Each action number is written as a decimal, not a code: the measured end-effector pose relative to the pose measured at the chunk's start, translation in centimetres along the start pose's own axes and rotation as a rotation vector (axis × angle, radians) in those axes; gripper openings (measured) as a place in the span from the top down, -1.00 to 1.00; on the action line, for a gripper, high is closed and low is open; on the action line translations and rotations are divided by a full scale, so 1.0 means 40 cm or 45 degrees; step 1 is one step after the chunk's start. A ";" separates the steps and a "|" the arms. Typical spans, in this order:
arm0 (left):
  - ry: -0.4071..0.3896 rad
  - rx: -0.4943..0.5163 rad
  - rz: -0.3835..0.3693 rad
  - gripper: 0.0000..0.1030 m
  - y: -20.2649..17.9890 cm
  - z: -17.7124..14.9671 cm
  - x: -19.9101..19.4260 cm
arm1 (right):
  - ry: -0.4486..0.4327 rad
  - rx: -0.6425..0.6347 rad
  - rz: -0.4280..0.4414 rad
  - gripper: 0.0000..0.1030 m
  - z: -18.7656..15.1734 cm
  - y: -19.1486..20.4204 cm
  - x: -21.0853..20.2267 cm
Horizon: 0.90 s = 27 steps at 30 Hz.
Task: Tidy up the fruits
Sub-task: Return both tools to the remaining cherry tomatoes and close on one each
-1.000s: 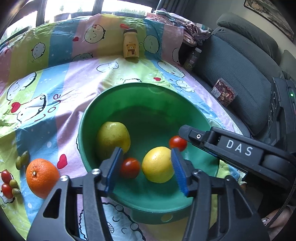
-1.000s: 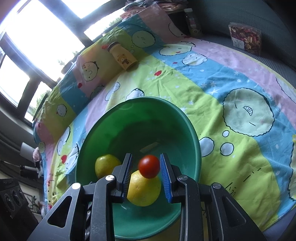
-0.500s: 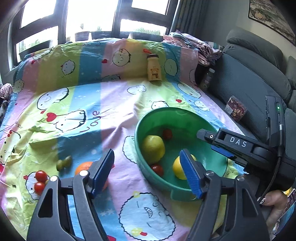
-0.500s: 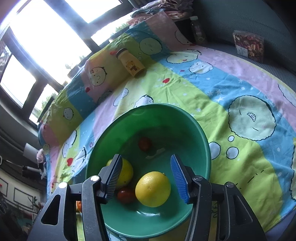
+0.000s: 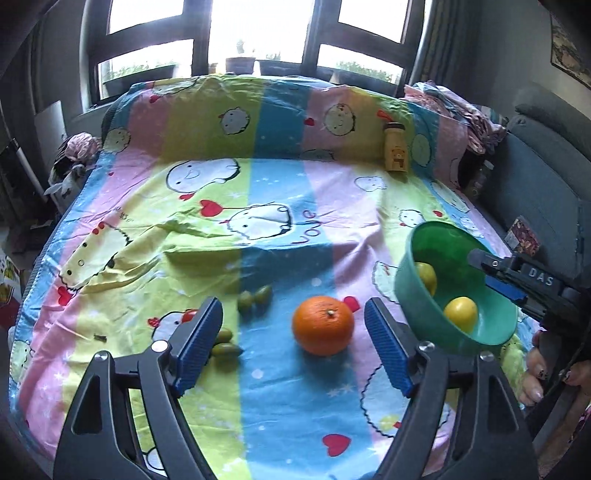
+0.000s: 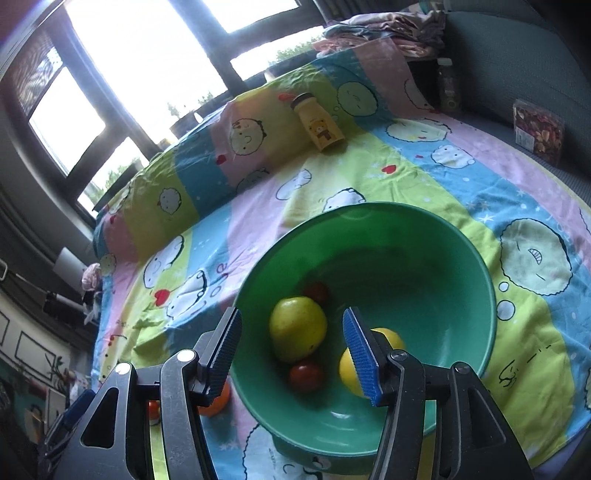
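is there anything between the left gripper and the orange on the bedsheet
Nothing visible. The orange lies alone on the sheet, framed by the left gripper, whose jaws are opening and empty; the small green fruits sit off to its side.

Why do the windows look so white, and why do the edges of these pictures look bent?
In the left wrist view the windows are blown out by daylight and the lens bows the sheet at its edges, while the orange stays sharp. In the right wrist view the windows glare white too, the whole scene tilts, and the bowl looks swollen.
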State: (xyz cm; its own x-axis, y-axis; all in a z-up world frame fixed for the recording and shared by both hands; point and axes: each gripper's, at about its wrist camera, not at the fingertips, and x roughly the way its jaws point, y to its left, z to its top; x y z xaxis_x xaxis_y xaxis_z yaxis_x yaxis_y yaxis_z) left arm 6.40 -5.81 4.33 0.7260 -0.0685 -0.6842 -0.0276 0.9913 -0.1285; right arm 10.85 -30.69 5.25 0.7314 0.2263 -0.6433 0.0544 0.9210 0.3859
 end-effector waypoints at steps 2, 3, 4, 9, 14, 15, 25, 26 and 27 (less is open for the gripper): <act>0.019 -0.034 0.046 -0.55 0.054 -0.012 0.011 | 0.008 -0.040 0.008 -0.26 -0.009 0.029 0.007; 0.024 -0.060 0.062 -0.55 0.077 -0.017 0.015 | 0.010 -0.058 0.017 -0.40 -0.014 0.044 0.011; 0.030 -0.087 0.071 -0.55 0.102 -0.024 0.023 | 0.012 -0.077 0.030 -0.42 -0.019 0.059 0.015; 0.104 -0.178 0.101 -0.52 0.200 -0.055 0.052 | 0.093 -0.176 0.123 -0.42 -0.051 0.142 0.048; 0.163 -0.248 0.068 -0.43 0.275 -0.070 0.066 | 0.235 -0.258 0.264 -0.42 -0.085 0.236 0.089; 0.179 -0.267 0.044 -0.37 0.283 -0.072 0.072 | 0.276 -0.274 0.292 -0.42 -0.090 0.260 0.103; 0.351 -0.234 -0.042 0.12 0.254 -0.095 0.155 | 0.633 -0.484 0.407 -0.03 -0.168 0.509 0.274; 0.361 -0.242 -0.048 0.14 0.253 -0.097 0.162 | 0.664 -0.492 0.401 0.04 -0.176 0.521 0.298; 0.367 -0.246 -0.054 0.19 0.254 -0.096 0.165 | 0.689 -0.497 0.399 0.17 -0.184 0.527 0.321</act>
State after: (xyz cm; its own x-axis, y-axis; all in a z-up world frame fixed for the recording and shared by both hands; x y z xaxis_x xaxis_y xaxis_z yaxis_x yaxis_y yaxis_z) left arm 8.27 3.38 -4.28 0.5062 -0.1655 -0.8464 -0.1509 0.9493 -0.2758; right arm 16.40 -6.03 0.27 0.2294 0.5292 -0.8169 -0.4219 0.8104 0.4065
